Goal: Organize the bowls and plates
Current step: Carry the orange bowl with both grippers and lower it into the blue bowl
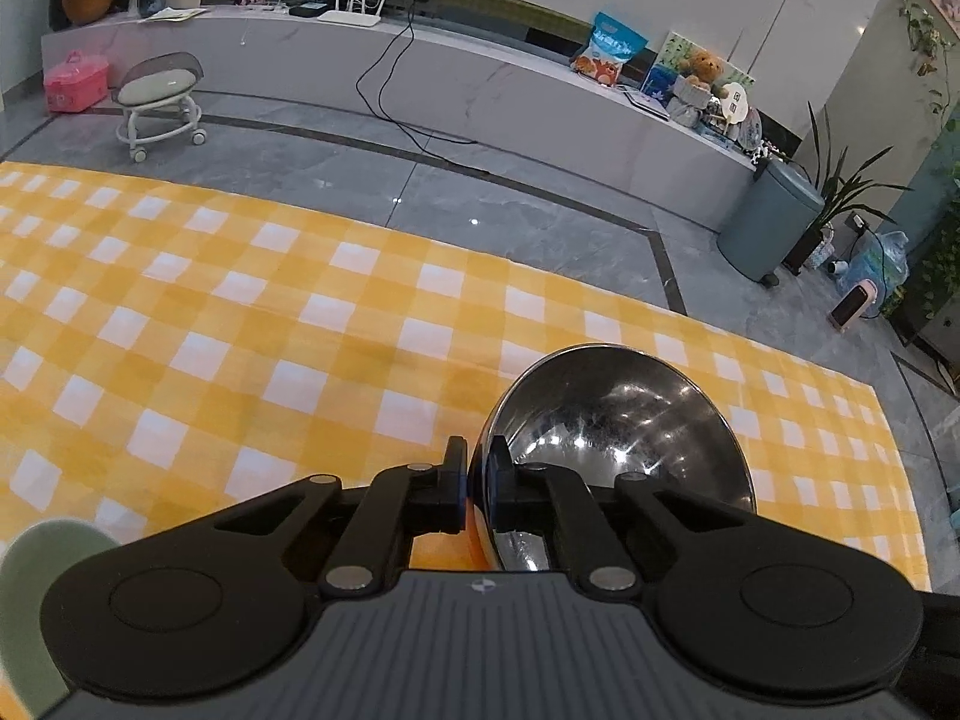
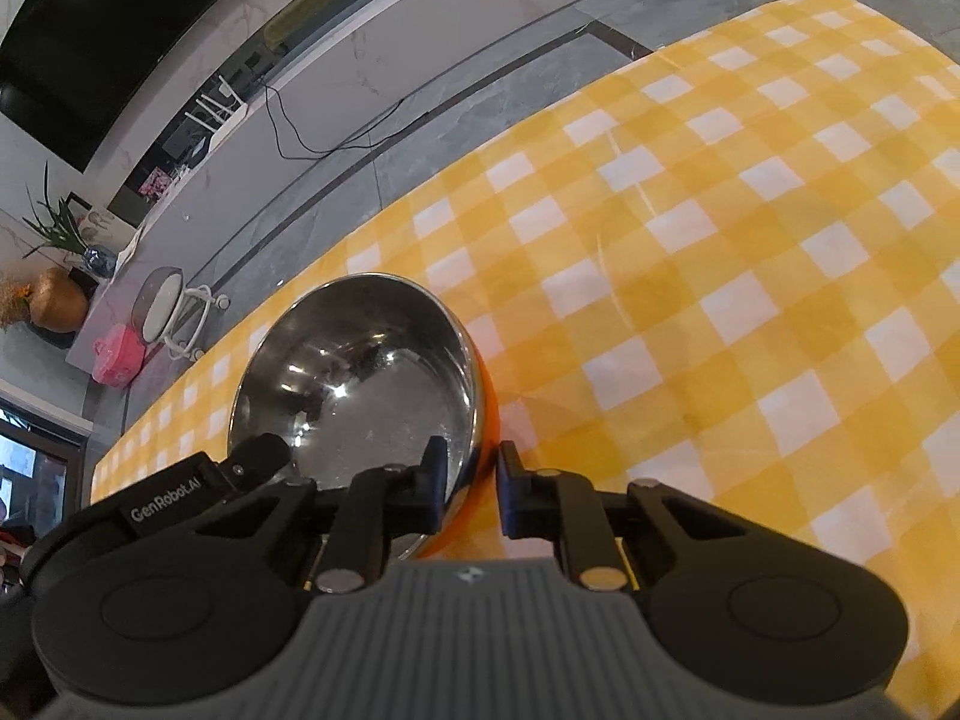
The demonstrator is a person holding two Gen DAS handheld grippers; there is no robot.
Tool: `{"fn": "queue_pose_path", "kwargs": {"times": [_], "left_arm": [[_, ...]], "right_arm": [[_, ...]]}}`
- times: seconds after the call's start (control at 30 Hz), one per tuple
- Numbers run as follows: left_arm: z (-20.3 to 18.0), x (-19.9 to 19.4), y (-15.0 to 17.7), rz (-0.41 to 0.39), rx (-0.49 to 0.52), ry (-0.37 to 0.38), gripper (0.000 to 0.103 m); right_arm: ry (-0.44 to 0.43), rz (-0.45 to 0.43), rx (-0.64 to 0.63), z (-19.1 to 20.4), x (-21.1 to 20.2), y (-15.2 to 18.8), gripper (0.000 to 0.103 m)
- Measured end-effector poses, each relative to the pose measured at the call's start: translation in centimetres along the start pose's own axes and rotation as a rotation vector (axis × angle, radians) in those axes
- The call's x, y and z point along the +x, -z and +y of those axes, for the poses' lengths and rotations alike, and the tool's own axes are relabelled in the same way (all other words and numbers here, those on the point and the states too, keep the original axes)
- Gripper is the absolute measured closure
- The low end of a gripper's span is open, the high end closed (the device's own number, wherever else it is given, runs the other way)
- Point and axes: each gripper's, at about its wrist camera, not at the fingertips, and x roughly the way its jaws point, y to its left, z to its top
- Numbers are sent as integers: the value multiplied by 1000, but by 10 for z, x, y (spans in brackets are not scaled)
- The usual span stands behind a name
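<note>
A steel bowl (image 1: 624,420) with an orange outer wall sits on the yellow checked tablecloth (image 1: 240,330). My left gripper (image 1: 478,480) is shut on the bowl's left rim, one finger inside the bowl and one outside. In the right wrist view the same bowl (image 2: 360,372) lies just ahead. My right gripper (image 2: 474,483) pinches its right rim, with the inner finger (image 2: 435,474) against the steel and the outer finger (image 2: 510,480) against the orange wall. The left gripper (image 2: 264,453) shows at the bowl's near left edge. A pale green dish (image 1: 36,576) peeks in at the lower left.
The table's far edge (image 1: 540,267) drops to a grey tiled floor. Beyond it stand a white rolling stool (image 1: 159,102), a pink case (image 1: 75,84), a grey-blue bin (image 1: 768,222) and a long low white cabinet (image 1: 480,78).
</note>
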Motion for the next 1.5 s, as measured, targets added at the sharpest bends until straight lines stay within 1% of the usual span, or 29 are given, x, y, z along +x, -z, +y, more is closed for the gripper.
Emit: {"fn": "queue_pose_path", "kwargs": {"times": [0.17,0.33,0.53,0.63,0.8,0.97,1.13,1.23,1.5], "left_arm": [[1,-24,2,-19,4,1,97],[5,-53,7,-37,-4,13,97],[7,-92,19,-55,1,11,97],[8,-110,27,-61,-2,22,97],[8,-136,42,-47,-8,24,96],[5,-158,62,-46,-13,19,97],[2,-176,85,-27,-19,30,95],[-1,-184,99,-15,-19,34,95],[-5,-194,131,40,-53,62,95]], "right_arm": [[-35,-6,16,-3,-19,3,89],[-82,-21,19,0,-46,12,89],[-129,-30,14,1,-82,31,89],[-144,-31,5,0,-100,42,89],[-167,-26,-12,-7,-130,59,89],[-174,-21,-40,-15,-155,79,89],[-178,-17,-62,-30,-177,98,90],[-159,-17,-80,-38,-186,107,92],[-115,-23,-105,-61,-212,131,93]]}}
